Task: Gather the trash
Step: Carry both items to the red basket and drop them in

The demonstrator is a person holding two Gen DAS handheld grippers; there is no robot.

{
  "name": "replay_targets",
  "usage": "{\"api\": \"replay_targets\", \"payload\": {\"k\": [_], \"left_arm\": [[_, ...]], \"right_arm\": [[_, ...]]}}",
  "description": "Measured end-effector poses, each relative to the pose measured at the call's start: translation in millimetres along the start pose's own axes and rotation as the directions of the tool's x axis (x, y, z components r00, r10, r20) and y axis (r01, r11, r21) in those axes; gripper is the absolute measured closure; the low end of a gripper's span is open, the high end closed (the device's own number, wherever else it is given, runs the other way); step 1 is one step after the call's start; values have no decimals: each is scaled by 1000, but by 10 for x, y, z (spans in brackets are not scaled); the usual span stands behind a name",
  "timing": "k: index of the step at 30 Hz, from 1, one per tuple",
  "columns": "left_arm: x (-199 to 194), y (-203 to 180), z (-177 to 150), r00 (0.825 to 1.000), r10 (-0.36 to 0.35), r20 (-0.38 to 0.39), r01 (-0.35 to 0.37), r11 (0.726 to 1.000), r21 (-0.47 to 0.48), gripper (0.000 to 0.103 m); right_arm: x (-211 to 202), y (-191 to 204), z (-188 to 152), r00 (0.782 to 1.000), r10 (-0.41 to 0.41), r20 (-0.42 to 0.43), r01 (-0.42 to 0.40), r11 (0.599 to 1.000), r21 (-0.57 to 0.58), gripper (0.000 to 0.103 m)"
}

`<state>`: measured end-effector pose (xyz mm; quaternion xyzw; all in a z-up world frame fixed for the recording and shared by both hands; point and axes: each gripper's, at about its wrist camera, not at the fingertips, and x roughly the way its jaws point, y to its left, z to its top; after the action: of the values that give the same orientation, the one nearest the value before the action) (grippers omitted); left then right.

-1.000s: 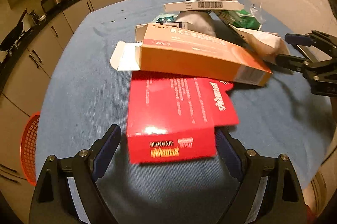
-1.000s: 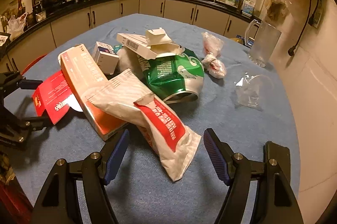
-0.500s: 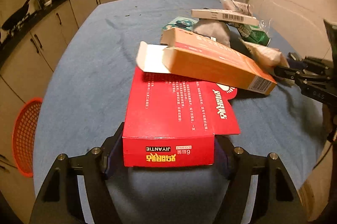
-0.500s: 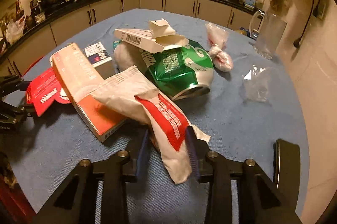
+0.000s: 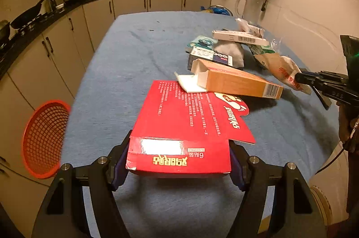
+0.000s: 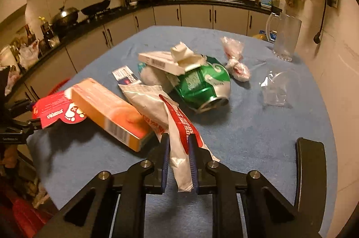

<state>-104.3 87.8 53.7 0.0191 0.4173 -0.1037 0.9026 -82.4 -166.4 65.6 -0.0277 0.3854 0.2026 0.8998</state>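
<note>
Your left gripper (image 5: 178, 165) has its jaws clamped on the near end of one flattened red box (image 5: 190, 123), held over the blue surface (image 5: 125, 72). Your right gripper (image 6: 178, 161) has its jaws closing on one white and red wrapper (image 6: 163, 108), pinched between the pads. On the surface lie one orange carton (image 6: 110, 108), one crushed green can (image 6: 202, 85), one long white box (image 6: 159, 62) on top of the can, one small blue and white box (image 5: 211, 56), one knotted plastic bag (image 6: 235, 58) and one clear plastic cup (image 6: 277, 90). One glass pitcher (image 6: 286, 36) stands at the far edge. One red mesh basket (image 5: 44, 137) sits below the surface's left side.
</note>
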Motion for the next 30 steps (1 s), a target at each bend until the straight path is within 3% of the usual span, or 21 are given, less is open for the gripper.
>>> {"api": "replay_targets", "payload": {"k": [18, 30], "left_arm": [[-313, 283, -20, 995, 25, 96, -20, 998, -56, 32], [-563, 672, -20, 986, 86, 143, -67, 989, -132, 32]], "right_arm": [[-211, 218, 117, 987, 149, 63, -154, 983, 99, 86], [10, 785, 377, 958, 280, 55, -283, 956, 73, 86]]}}
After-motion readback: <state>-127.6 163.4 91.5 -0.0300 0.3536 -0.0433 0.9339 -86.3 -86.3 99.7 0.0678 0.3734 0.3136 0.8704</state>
